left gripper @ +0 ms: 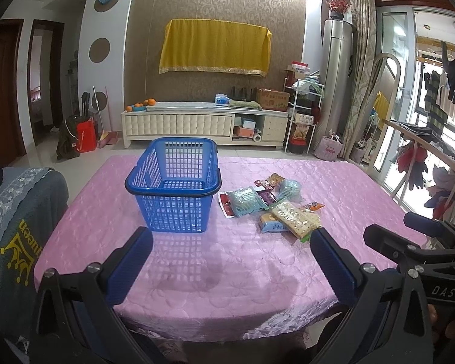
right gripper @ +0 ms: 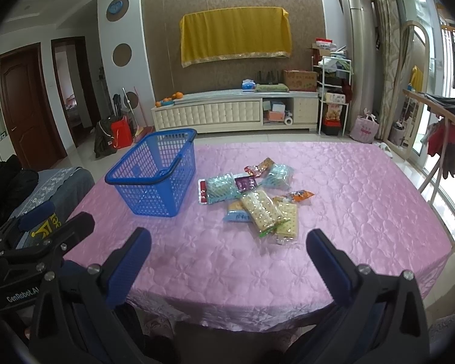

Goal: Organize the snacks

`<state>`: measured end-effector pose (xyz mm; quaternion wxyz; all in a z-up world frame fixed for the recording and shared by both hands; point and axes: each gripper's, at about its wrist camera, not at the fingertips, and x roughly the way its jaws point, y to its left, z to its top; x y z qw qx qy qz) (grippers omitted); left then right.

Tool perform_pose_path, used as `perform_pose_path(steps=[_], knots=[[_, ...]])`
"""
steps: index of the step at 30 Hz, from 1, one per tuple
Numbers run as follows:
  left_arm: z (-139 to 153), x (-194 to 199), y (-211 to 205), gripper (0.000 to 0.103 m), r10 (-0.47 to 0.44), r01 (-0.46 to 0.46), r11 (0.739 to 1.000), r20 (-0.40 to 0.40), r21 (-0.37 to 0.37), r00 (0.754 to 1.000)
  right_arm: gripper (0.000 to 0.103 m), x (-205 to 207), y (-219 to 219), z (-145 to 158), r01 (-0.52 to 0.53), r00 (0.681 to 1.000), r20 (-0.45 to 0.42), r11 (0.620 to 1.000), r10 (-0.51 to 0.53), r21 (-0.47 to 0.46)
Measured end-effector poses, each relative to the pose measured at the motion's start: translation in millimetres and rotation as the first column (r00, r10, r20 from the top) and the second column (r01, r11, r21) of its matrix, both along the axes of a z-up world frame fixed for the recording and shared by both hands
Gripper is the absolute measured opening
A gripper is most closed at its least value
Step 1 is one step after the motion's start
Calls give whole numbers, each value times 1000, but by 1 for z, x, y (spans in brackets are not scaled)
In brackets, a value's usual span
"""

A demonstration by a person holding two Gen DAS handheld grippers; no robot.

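Note:
An empty blue plastic basket (left gripper: pixel 174 185) (right gripper: pixel 154 174) stands on the pink tablecloth, left of centre. To its right lies a pile of several snack packets (left gripper: pixel 270 204) (right gripper: pixel 254 200): teal bags, cracker packs, small red and orange ones. My left gripper (left gripper: pixel 230 236) hovers open over the near part of the table, in front of the basket. My right gripper (right gripper: pixel 229 239) is open too, just short of the cracker packs (right gripper: pixel 265 209). Neither holds anything. In the left wrist view the right gripper's body (left gripper: pixel 421 251) shows at the right edge.
A chair back draped in grey cloth (left gripper: pixel 15 230) stands at the table's left. The table (right gripper: pixel 364 188) has bare pink cloth on the right and near side. A TV cabinet (left gripper: pixel 203 124), shelves and a drying rack (left gripper: pixel 430 151) stand beyond.

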<state>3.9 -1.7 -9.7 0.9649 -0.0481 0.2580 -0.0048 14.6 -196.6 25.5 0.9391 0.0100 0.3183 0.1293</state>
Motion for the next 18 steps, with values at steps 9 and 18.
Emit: perform_pose_path(steps=[9, 18], knots=[[0, 1, 0, 103, -9, 9, 1000, 0, -10, 1000, 103, 1, -1, -1, -2, 1000, 1, 1000, 2, -2], [5, 13, -4, 103, -28, 28, 999, -5, -17, 1000, 103, 9, -6, 6, 2, 1000, -3, 1000, -2, 4]])
